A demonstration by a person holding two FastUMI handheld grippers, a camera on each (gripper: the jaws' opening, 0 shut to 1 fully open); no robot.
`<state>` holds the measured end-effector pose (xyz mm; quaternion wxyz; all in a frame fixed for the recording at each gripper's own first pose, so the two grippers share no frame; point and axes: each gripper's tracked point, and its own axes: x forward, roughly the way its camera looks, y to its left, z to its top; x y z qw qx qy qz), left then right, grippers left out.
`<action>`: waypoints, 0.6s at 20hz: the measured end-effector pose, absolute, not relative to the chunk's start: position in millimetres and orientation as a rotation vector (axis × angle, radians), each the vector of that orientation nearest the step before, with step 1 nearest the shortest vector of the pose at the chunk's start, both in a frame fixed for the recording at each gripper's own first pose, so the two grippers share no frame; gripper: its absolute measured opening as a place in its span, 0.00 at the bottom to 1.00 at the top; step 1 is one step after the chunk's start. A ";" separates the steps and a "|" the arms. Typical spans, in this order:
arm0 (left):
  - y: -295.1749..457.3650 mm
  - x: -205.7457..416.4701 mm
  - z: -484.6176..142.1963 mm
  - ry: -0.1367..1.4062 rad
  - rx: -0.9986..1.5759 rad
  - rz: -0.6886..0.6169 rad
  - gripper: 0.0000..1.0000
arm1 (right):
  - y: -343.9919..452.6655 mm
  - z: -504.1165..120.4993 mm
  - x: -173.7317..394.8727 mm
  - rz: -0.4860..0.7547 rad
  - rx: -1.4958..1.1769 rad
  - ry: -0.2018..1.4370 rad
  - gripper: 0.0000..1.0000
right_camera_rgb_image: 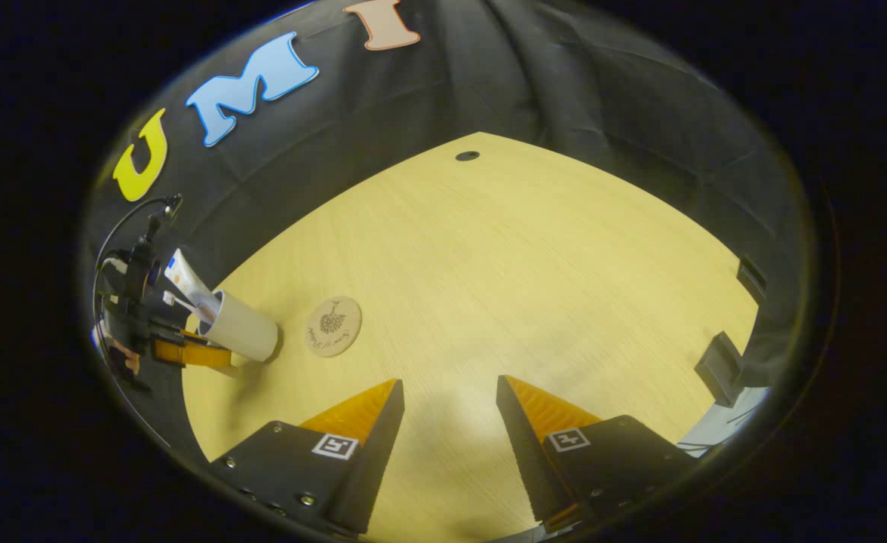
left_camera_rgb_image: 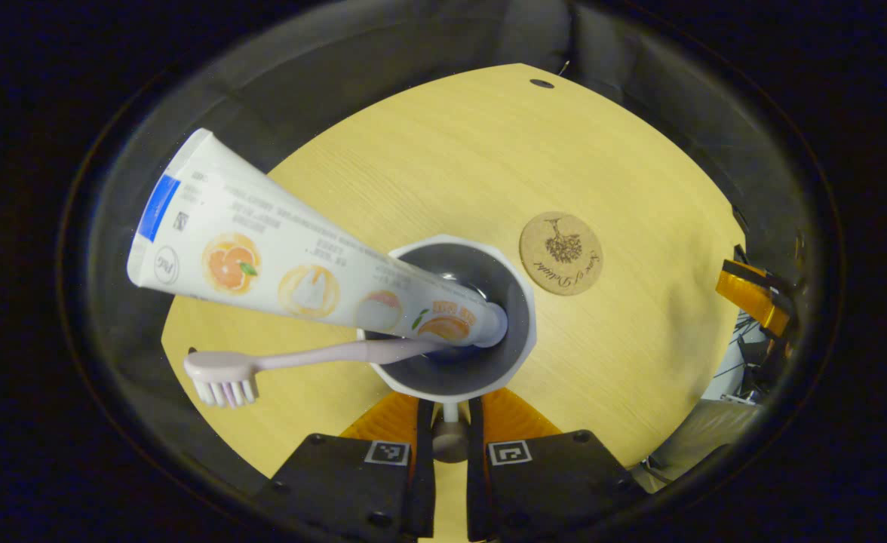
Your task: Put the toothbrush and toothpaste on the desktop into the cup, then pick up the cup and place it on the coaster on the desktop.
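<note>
now left gripper (left_camera_rgb_image: 449,422) clamps loaded white plastic cup (left_camera_rgb_image: 455,324); right gripper (right_camera_rgb_image: 449,411) wide; next: carry to round cork coaster (left_camera_rgb_image: 561,253), 2 o'clock.

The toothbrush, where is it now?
The pale pink toothbrush stands in the white cup, bristles poking out beside the orange-printed toothpaste tube, in the left gripper view.

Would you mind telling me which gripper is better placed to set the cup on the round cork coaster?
Left. The left gripper is closed on the rim of the white cup holding the toothpaste tube and pink toothbrush, beside the round cork coaster. The right gripper hangs open and apart.
</note>
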<state>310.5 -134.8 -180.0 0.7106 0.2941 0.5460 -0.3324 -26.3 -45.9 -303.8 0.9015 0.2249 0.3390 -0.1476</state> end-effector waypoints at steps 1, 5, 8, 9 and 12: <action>-144.4 308.8 -178.1 1.208 0.664 -0.754 0.24 | -48.9 -304.1 -27.4 -0.309 0.469 0.701 0.76; -185.5 298.3 -177.2 1.198 0.695 -0.811 0.24 | -61.0 -304.4 -32.9 -0.330 0.497 0.689 0.76; -201.3 293.9 -180.1 1.202 0.709 -0.849 0.29 | -75.5 -306.8 -40.9 -0.360 0.535 0.676 0.76; -203.8 292.4 -183.0 1.202 0.719 -0.855 0.24 | -79.2 -307.9 -43.8 -0.369 0.547 0.674 0.76; -205.4 290.7 -181.8 1.217 0.727 -0.863 0.24 | -91.0 -312.2 -50.4 -0.398 0.583 0.666 0.76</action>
